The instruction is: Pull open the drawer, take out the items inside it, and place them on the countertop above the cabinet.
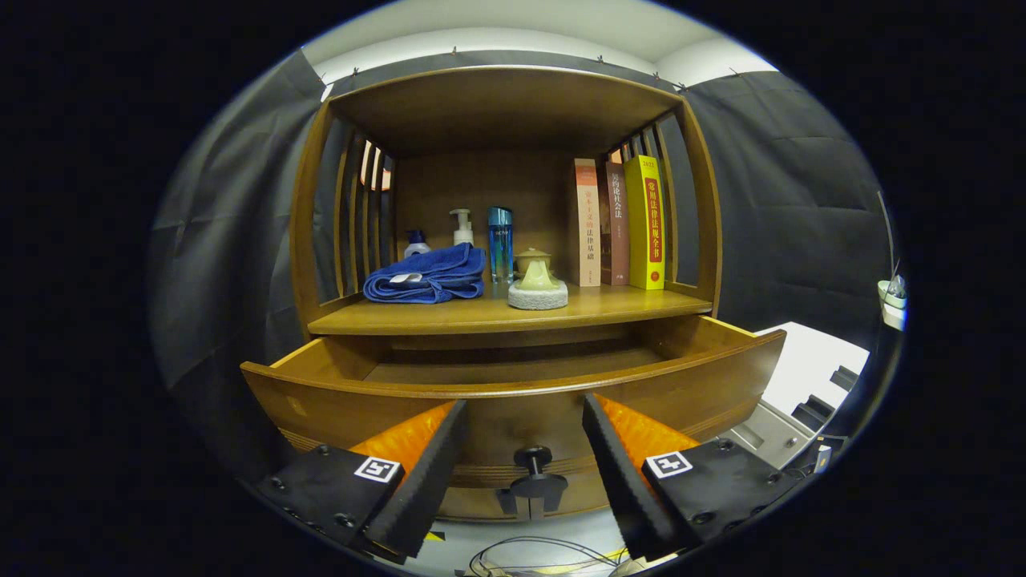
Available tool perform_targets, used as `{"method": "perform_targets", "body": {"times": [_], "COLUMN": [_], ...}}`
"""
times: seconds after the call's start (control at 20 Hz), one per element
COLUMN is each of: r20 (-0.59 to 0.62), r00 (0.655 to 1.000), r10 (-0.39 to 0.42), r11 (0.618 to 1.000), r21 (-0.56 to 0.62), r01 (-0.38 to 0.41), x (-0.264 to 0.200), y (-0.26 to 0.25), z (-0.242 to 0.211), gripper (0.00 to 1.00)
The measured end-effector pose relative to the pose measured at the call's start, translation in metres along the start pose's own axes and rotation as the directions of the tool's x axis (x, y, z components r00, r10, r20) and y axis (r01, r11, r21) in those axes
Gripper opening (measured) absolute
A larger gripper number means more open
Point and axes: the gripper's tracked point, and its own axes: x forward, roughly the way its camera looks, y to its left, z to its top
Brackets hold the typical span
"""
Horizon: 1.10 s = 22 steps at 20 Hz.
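The tongs (525,457) stand open, holding nothing, their fingers either side of the dark knob (533,461) on the front of the wooden drawer (361,401), which is pulled out. On the countertop (625,308) above it lie a folded blue towel (429,276), pump bottles (462,227), a blue bottle (500,243), a small lidded pot (536,276) and three upright books (617,224).

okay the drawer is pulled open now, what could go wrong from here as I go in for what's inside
The gripper hangs open with the drawer knob between its jaws, so lifting straight up could snag the drawer front. The drawer's contents are hidden behind that front, so reaching in is partly blind. The countertop already carries a blue towel, bottles and a teapot; a careless placement could knock those over.
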Motion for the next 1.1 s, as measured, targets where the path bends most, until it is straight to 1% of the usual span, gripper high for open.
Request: {"method": "perform_targets", "body": {"times": [0.45,0.7,0.9,1.1], "r20": [-0.024,-0.040,-0.064,-0.060], "r00": [0.999,0.998,0.996,0.995], "r10": [-0.037,-0.047,-0.066,-0.075], "r11": [0.999,0.997,0.996,0.994], "r21": [0.008,0.061,0.053,0.070], "r01": [0.037,0.049,0.069,0.079], "x": [0.041,0.065,0.081,0.098], "y": [0.002,0.004,0.002,0.002], "z": [-0.005,-0.009,-0.019,-0.019], "gripper": [0.96,0.96,0.96,0.96]}}
